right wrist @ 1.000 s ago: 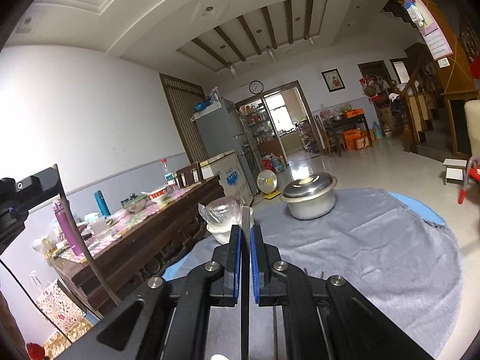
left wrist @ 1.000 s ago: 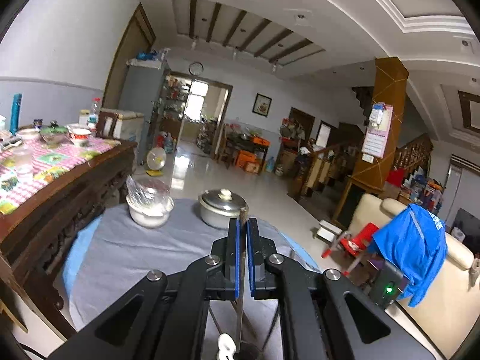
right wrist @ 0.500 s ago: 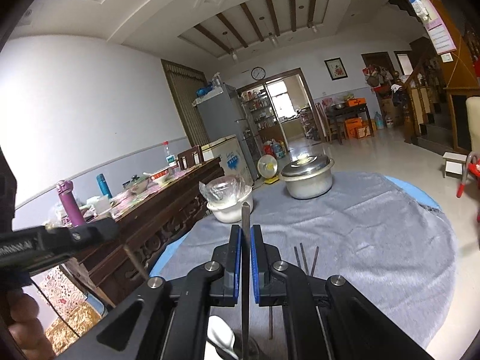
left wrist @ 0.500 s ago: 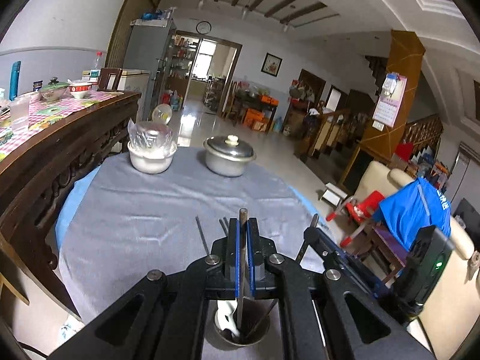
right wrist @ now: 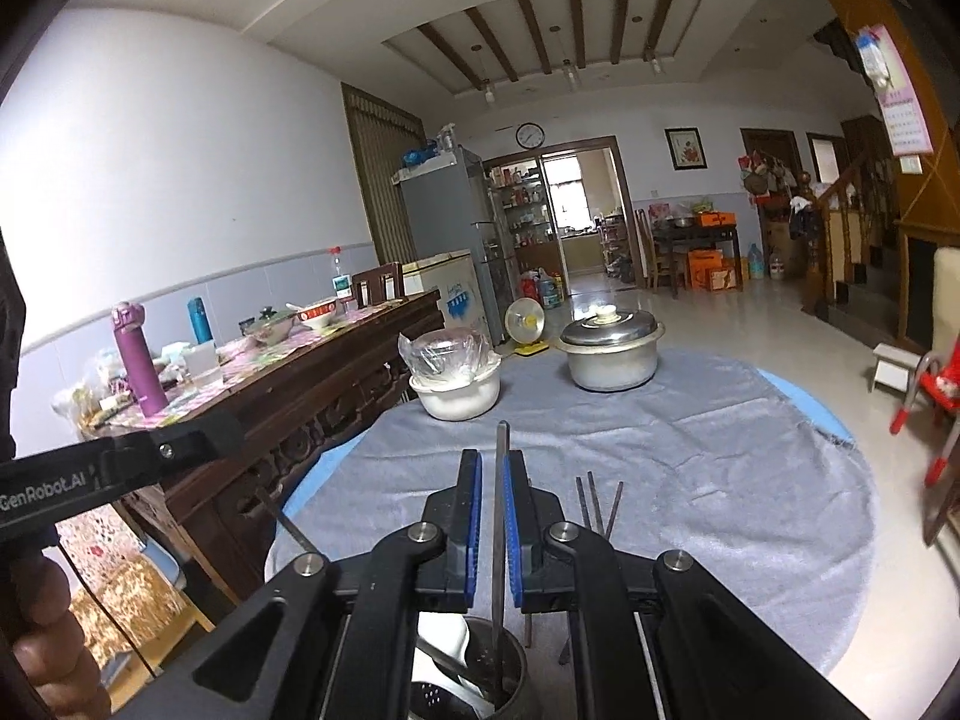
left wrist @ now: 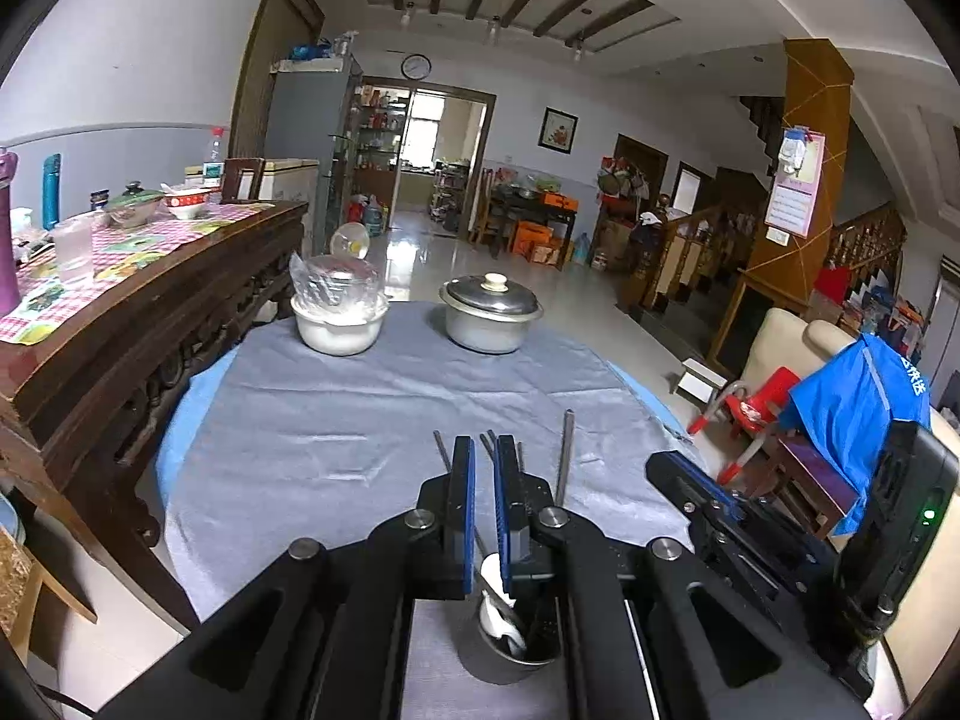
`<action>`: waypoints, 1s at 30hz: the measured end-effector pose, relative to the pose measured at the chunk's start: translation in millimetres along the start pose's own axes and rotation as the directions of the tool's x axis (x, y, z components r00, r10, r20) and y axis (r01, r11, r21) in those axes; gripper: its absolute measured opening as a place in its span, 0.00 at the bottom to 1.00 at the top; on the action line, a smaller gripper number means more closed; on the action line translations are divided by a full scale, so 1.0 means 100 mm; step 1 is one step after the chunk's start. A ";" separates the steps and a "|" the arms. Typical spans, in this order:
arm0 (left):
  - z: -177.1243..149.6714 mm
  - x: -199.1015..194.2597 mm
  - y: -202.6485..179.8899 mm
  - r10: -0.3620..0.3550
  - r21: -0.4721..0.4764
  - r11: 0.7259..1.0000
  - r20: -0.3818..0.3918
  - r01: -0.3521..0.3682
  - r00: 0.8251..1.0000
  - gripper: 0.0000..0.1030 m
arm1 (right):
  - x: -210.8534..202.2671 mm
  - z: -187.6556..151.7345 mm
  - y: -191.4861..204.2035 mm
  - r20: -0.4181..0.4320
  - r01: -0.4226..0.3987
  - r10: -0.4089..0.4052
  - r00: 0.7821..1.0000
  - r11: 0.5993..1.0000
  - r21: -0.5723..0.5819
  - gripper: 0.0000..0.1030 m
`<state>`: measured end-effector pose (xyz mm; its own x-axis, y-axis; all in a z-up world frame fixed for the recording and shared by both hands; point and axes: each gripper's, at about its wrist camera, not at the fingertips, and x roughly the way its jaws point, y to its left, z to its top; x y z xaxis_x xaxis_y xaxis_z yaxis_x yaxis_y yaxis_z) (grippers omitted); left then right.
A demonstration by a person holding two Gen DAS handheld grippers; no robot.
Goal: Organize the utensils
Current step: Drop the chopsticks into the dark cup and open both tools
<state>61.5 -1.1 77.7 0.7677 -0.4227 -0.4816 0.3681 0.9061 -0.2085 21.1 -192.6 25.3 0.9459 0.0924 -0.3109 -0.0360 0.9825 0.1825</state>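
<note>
Right gripper [right wrist: 492, 516]: blue-padded jaws all but closed on a thin dark metal chopstick [right wrist: 500, 516], held upright; lower end inside the round grey metal utensil cup [right wrist: 480, 684].
Reason for hold: vertical stick directly over the cup suggests a drop-in; judged mid-insertion.
Left gripper [left wrist: 483, 510]: blue-padded jaws nearly closed; a thin dark rod crosses the slit between them, whether it is pinched I cannot tell.
Cup contents: white ceramic spoon [left wrist: 501, 600], plus metal pieces.
Loose chopsticks [right wrist: 597, 501]: a few lie flat on the grey tablecloth [right wrist: 690, 456], just beyond the cup, still to be collected.
Background: lidded aluminium pot [right wrist: 609, 348] and plastic-covered white bowl [right wrist: 456, 387] at the far edge, well clear.
Readable text: "GenRobot.AI" on the left gripper's black arm [right wrist: 108, 480].
Other writing: wall calendar, too small to read.
</note>
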 end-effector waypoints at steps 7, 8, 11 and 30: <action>-0.04 -0.05 0.13 0.024 -0.031 0.999 -0.015 -0.024 1.000 0.10 | -0.09 0.06 0.13 -0.012 0.070 -0.071 0.997 0.997 -0.044 0.24; -0.05 -0.07 0.14 0.030 -0.033 0.999 -0.015 -0.031 0.999 0.12 | -0.11 0.07 0.14 -0.011 0.080 -0.081 0.997 0.996 -0.047 0.27; -0.05 -0.12 0.18 0.040 -0.039 0.998 -0.006 -0.040 0.999 0.21 | -0.15 0.10 0.18 -0.012 0.111 -0.112 0.994 0.992 -0.061 0.29; -0.08 -0.30 0.29 0.114 -0.042 0.993 0.017 -0.113 0.993 0.52 | -0.25 0.20 0.20 -0.080 0.266 -0.274 0.958 0.958 -0.106 0.35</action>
<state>44.7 38.3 79.4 0.8137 -0.3167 -0.4873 0.2563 0.9481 -0.1883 3.6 -178.0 55.4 0.8906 -0.1682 -0.4225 0.1825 0.9832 -0.0068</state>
